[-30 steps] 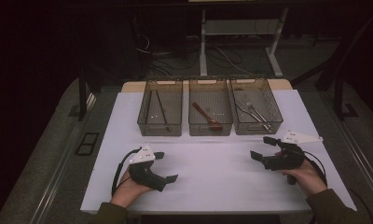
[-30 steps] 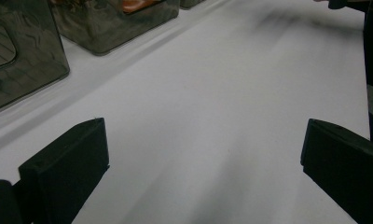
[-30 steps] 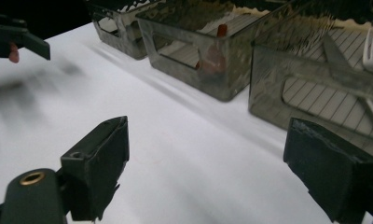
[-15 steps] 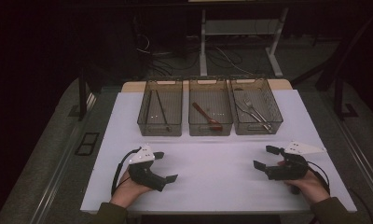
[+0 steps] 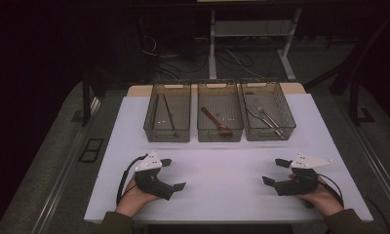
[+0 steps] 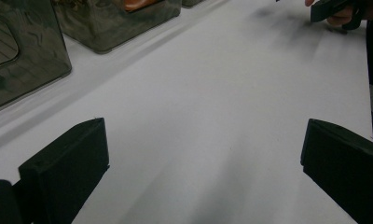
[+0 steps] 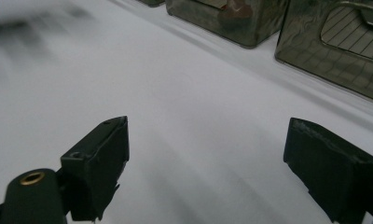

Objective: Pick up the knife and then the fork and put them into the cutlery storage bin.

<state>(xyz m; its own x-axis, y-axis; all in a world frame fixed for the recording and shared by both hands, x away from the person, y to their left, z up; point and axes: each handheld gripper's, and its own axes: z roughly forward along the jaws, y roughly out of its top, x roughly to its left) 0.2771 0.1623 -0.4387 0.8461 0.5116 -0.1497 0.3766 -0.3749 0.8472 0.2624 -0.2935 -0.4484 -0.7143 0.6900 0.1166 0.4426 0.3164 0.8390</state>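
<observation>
Three clear bins stand in a row at the far side of the white sheet (image 5: 222,165). The left bin (image 5: 167,118) holds thin dark sticks, the middle bin (image 5: 219,118) a brown wooden spoon (image 5: 216,122), the right bin (image 5: 267,117) metal forks (image 5: 263,117). My left gripper (image 5: 173,174) rests near the front left, jaws wide apart and pointing right, nothing between them (image 6: 198,154). At the front right my right gripper (image 5: 276,171) is open too, pointing left, empty over bare sheet (image 7: 203,149).
The sheet's front edge lies just below both hands. Beyond the table stand a dark floor with cables (image 5: 232,58) and a white table frame (image 5: 246,29). A dark metal rail (image 5: 373,151) runs along the right side.
My right gripper has drawn back toward the front edge and slightly lower. The left gripper has hardly moved.
</observation>
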